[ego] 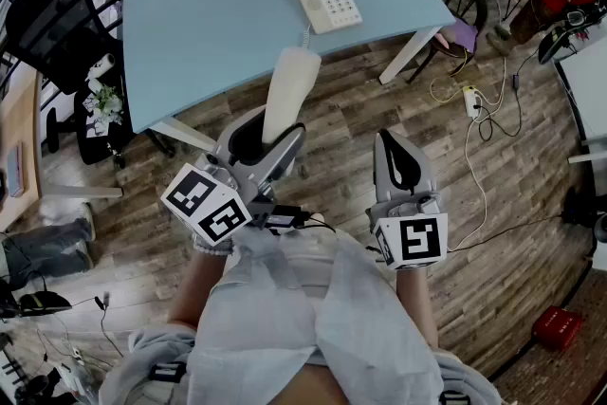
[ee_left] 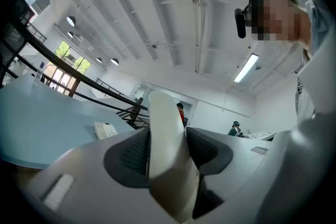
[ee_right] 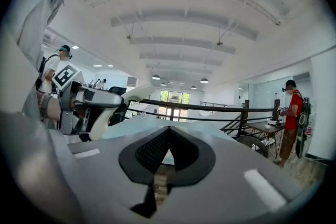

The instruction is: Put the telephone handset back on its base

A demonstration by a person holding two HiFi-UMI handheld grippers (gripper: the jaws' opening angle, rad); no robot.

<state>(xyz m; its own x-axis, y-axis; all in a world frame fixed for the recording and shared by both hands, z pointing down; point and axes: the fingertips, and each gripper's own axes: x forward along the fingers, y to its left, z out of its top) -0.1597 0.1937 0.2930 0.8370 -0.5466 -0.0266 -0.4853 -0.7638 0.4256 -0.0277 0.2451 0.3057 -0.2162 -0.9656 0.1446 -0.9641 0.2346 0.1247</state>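
My left gripper (ego: 270, 145) is shut on the white telephone handset (ego: 287, 95), which sticks up and forward from the jaws above the wooden floor, short of the table. In the left gripper view the handset (ee_left: 167, 139) stands clamped between both dark pads. The white telephone base (ego: 327, 1) lies on the light blue table (ego: 218, 24), and a coiled cord (ego: 306, 37) runs from it over the table's edge toward the handset. My right gripper (ego: 399, 161) hangs to the right over the floor, its jaws shut with nothing between them (ee_right: 164, 150).
A black office chair (ego: 52, 19) and a small stand with flowers (ego: 102, 100) are left of the table. Cables and a power strip (ego: 469, 100) lie on the floor at right. A red box (ego: 560, 327) sits at bottom right. A railing (ee_right: 210, 110) runs beyond the table.
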